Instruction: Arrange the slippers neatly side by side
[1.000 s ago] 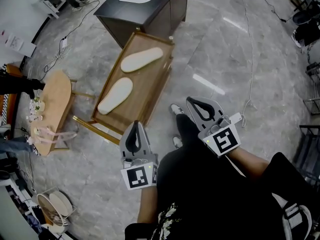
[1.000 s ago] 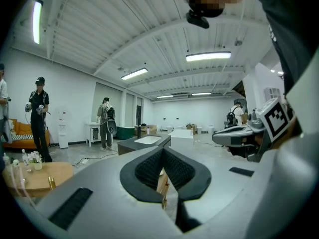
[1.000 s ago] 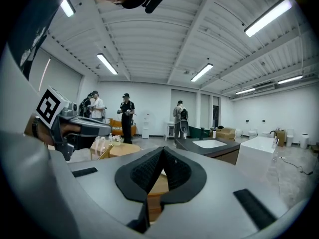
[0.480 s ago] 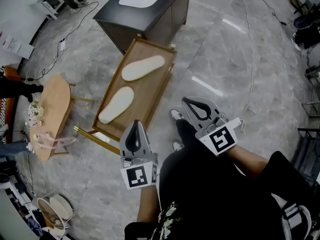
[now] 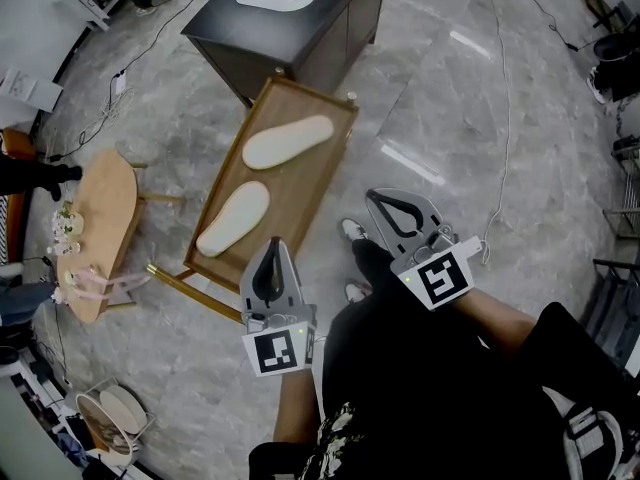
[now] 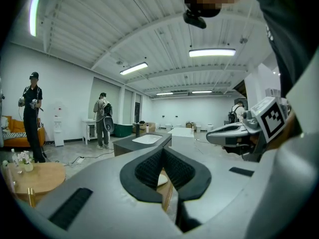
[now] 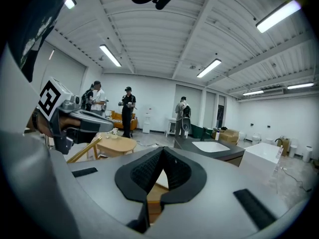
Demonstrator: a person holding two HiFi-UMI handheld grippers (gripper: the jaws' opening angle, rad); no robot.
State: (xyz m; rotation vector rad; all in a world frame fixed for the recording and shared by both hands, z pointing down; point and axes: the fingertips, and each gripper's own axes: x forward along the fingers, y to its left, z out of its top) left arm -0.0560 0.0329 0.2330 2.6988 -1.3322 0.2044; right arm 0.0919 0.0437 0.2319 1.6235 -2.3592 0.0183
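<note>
Two cream slippers lie on a low wooden table [image 5: 300, 193], one at the far end [image 5: 288, 142] and one nearer me [image 5: 233, 218], angled differently and apart. My left gripper [image 5: 272, 243] hangs shut and empty above the table's near corner. My right gripper [image 5: 378, 200] is also shut and empty, off the table's right side above the floor. In the left gripper view the pads [image 6: 149, 169] meet, and a bit of slipper [image 6: 160, 179] shows below them. In the right gripper view the jaws are closed with nothing held, and the left gripper [image 7: 84, 121] shows at left.
A dark cabinet with a white basin [image 5: 290, 13] stands beyond the table. A round wooden side table [image 5: 100, 218] sits to the left, and a rack with more slippers [image 5: 110, 413] at lower left. A cable [image 5: 500, 118] runs over the marble floor. People [image 7: 127, 108] stand in the distance.
The head view has shifted slightly, so the table sits a little lower and more to the right. Both grippers stay shut and nearly in place. The slippers have not moved.
</note>
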